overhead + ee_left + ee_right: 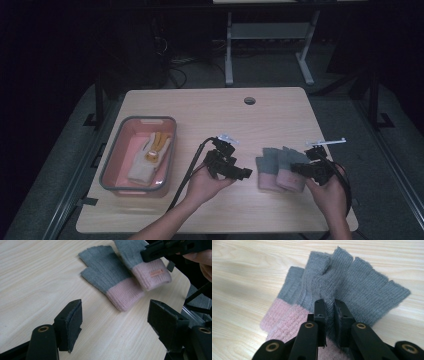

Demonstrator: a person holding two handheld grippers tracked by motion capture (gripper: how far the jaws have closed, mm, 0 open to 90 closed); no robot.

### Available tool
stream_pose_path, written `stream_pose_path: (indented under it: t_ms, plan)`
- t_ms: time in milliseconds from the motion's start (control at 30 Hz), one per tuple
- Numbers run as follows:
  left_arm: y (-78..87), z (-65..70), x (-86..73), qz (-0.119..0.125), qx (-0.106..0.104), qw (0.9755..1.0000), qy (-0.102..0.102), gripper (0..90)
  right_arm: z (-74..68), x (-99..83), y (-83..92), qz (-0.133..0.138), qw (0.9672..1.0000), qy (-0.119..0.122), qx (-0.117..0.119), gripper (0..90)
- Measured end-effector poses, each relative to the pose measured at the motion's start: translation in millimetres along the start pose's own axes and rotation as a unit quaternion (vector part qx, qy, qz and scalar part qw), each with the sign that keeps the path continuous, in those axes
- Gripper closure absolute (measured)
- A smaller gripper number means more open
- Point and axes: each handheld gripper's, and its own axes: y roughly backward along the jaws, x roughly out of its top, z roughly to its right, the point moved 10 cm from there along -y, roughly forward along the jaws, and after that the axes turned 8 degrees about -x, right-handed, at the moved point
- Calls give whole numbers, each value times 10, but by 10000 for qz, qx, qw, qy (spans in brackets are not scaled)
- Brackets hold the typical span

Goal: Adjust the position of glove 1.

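Near the table's front edge, right of centre: right gripper (300, 168), clenched on the upper glove (289, 170).
Right grip: in the right gripper view the two jaws stand almost together, a fold of grey knit pinched between them (329, 307), at about where grey meets pink.
Right hand (327, 192): comes in from the table's front right corner, wrapped around the gripper body; the gripper lies nearly level and points left, toward the table's middle.
Upper glove: fingerless, grey with a pink cuff; it lies partly over the second glove (265, 172), cuff toward the front edge, finger ends toward the far edge. The left gripper view shows a small label on its cuff (156, 273).
Second glove: same colours, flat on the table (210, 107), just left of the first and touching it.
Left gripper (248, 173): released, jaws wide apart with bare tabletop between them; its tips are near the second glove, apart from it.
Left hand (205, 185): enters from the front edge, palm up under the gripper body, gripper aimed right toward the gloves.
Tray (112, 165): grey-rimmed, pink inside, near the left edge, well apart from both grippers.
Tray contents: a pale knitted item with a yellow patch (150, 157); what it is cannot be told.
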Motion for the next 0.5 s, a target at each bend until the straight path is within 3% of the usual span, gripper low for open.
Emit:
stream_pose_path:
  t_ms: [500]
  plan:
    - [19, -20, -15, -64, 37, 10000, -14, 282, -285, 85, -134, -118, 9993, 361, 44, 815]
